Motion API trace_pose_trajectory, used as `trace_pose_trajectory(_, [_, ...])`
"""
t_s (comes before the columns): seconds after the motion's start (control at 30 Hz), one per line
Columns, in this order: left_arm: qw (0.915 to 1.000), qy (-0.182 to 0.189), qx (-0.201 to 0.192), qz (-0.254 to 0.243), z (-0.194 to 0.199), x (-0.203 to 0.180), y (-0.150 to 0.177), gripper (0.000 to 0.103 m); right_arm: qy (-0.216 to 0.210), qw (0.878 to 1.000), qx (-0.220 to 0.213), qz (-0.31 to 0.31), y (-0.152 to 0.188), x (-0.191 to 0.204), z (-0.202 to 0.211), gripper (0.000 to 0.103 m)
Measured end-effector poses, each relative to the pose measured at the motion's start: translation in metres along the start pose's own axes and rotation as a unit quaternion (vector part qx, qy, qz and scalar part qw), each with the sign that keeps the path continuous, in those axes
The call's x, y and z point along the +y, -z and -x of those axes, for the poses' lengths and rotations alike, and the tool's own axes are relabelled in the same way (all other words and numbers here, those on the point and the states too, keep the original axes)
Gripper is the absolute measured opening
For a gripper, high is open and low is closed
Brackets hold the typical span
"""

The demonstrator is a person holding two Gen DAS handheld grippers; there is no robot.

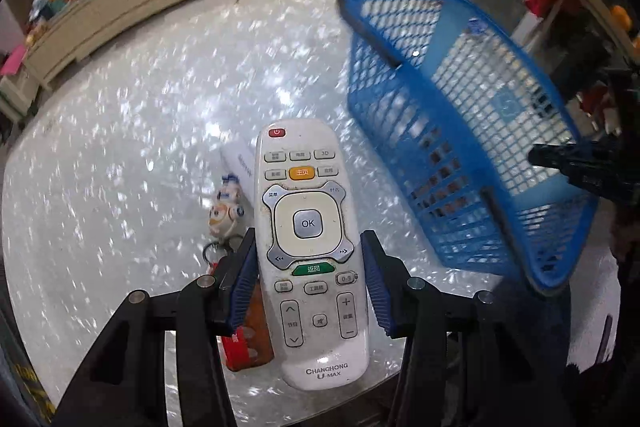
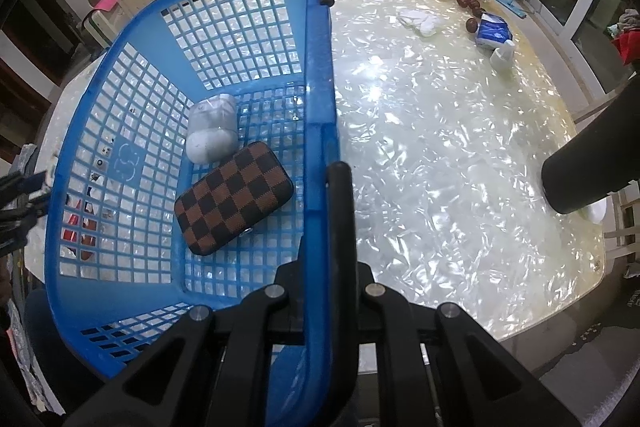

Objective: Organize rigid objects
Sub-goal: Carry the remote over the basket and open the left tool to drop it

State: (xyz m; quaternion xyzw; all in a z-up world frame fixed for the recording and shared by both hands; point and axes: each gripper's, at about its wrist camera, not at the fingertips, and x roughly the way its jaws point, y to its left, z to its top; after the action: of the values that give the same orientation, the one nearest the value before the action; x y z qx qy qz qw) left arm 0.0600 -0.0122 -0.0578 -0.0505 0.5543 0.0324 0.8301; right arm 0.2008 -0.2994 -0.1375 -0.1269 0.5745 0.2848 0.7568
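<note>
My left gripper (image 1: 310,281) is shut on a white Changhong remote control (image 1: 310,227) and holds it above the shiny table, left of the blue mesh basket (image 1: 460,115). My right gripper (image 2: 326,291) is shut on the basket's near rim and black handle (image 2: 340,227), and the basket (image 2: 120,155) looks tilted. Inside it lie a brown checkered case (image 2: 234,197) and a white oval object (image 2: 212,133). The right gripper's black tip shows at the right edge of the left wrist view (image 1: 580,171).
Under the remote lie a small toy keychain (image 1: 224,215), a white box (image 1: 240,163) and a red-orange item (image 1: 248,339). Far across the table (image 2: 440,147) are a blue-white pack (image 2: 494,33), white cloth (image 2: 420,19), dark round beads and red scissors. A black cylinder (image 2: 584,171) juts in at right.
</note>
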Motion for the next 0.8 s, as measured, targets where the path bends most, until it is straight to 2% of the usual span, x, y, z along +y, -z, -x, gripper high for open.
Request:
trace_pose_trajectory(0.3, [0.9936, 0.031, -0.063, -0.088, 0.026, -0.017, -0.047, 0.053, 0.006, 1.0, 0.004, -0.003, 0.002, 0.003, 0.001, 0.009])
trace_pose_trajectory(0.47, [0.9812, 0.04, -0.091, -0.165, 0.033, -0.042, -0.061, 0.053, 0.007, 1.0, 0.003, -0.004, 0.003, 0.002, 0.004, 0.009])
trace_pose_trajectory(0.67, [0.9671, 0.064, -0.114, -0.218, 0.024, -0.076, -0.076, 0.054, 0.004, 1.0, 0.003, -0.005, 0.004, 0.001, 0.004, 0.009])
trace_pose_trajectory(0.8, [0.9602, 0.072, -0.1, -0.251, 0.002, -0.099, -0.082, 0.054, 0.0, 1.0, 0.003, -0.008, 0.003, 0.0, 0.003, 0.009])
